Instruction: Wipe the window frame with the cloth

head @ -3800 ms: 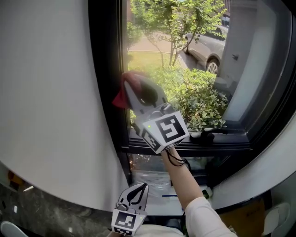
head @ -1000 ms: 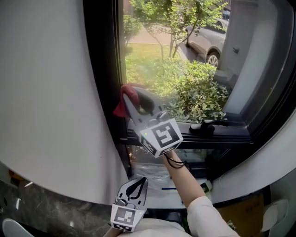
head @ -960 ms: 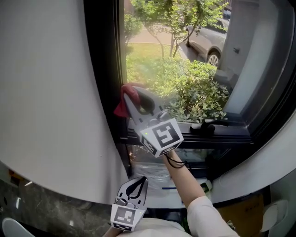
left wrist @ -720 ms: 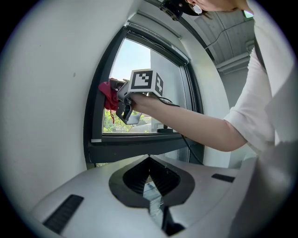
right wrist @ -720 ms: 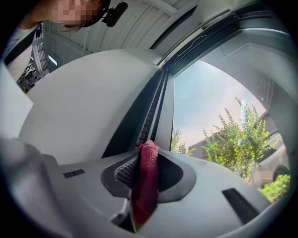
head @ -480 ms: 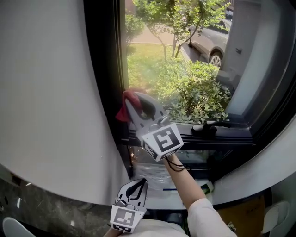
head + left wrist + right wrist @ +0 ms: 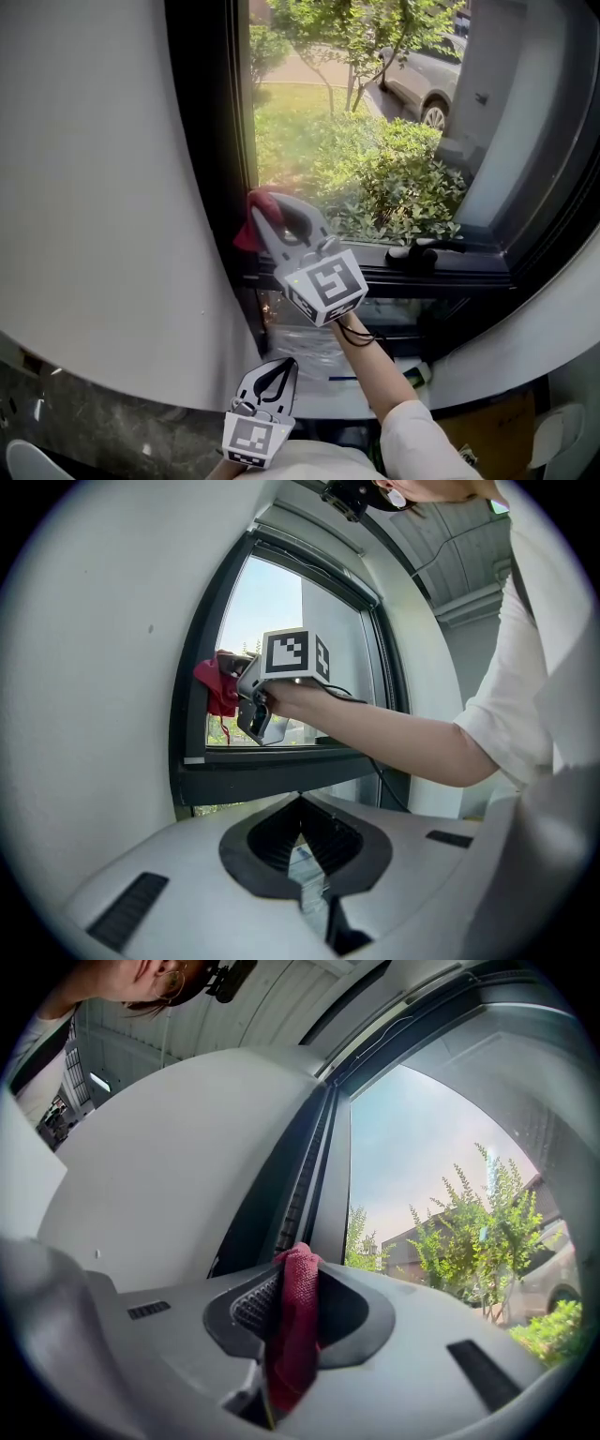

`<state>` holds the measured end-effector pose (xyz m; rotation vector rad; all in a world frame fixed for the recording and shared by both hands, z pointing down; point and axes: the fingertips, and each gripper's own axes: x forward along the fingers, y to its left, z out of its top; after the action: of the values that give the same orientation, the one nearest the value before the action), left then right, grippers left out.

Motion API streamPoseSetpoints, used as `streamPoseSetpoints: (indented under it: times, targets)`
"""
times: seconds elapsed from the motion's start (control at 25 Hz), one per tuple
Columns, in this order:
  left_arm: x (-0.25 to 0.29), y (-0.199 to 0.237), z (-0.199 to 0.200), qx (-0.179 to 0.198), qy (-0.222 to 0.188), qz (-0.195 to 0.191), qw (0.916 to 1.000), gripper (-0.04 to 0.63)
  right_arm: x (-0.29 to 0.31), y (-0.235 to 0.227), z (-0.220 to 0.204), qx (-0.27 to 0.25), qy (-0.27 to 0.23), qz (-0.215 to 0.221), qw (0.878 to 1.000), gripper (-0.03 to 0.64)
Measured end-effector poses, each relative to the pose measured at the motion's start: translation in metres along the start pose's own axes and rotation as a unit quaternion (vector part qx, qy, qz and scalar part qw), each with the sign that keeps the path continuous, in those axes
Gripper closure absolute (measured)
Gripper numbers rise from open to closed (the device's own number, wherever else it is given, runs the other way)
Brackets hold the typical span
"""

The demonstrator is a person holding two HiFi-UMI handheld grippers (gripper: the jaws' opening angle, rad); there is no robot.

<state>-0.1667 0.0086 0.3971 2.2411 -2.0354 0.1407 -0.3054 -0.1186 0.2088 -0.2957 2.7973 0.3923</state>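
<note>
A red cloth (image 7: 249,225) is pinched in my right gripper (image 7: 263,207), which is shut on it and presses it against the black vertical window frame (image 7: 211,141), just above the lower left corner. In the right gripper view the cloth (image 7: 296,1321) hangs between the jaws with the frame (image 7: 292,1171) straight ahead. The left gripper view shows the cloth (image 7: 215,686) and my right gripper (image 7: 242,688) from below, against the frame (image 7: 195,667). My left gripper (image 7: 277,377) hangs low near the person's body, shut and holding nothing.
A black window handle (image 7: 421,254) lies on the lower rail (image 7: 441,277) to the right. A white wall (image 7: 94,187) borders the frame on the left. Bushes (image 7: 394,183) and a parked car (image 7: 427,84) show through the glass. Below the sill is a white ledge (image 7: 319,394).
Since the earliest frame my right gripper has slid the cloth down the vertical frame toward the lower rail. Over the last second it barely moved. The left gripper stayed put.
</note>
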Motion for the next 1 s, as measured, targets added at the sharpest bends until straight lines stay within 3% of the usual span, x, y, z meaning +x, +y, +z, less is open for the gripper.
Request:
streamPoseSetpoints:
  times: [1.0]
  targets:
    - [0.000, 0.000, -0.002, -0.006, 0.007, 0.002, 1.0000, 0.588, -0.010, 0.006, -0.030, 0.013, 0.030, -0.003, 0.999, 0.535]
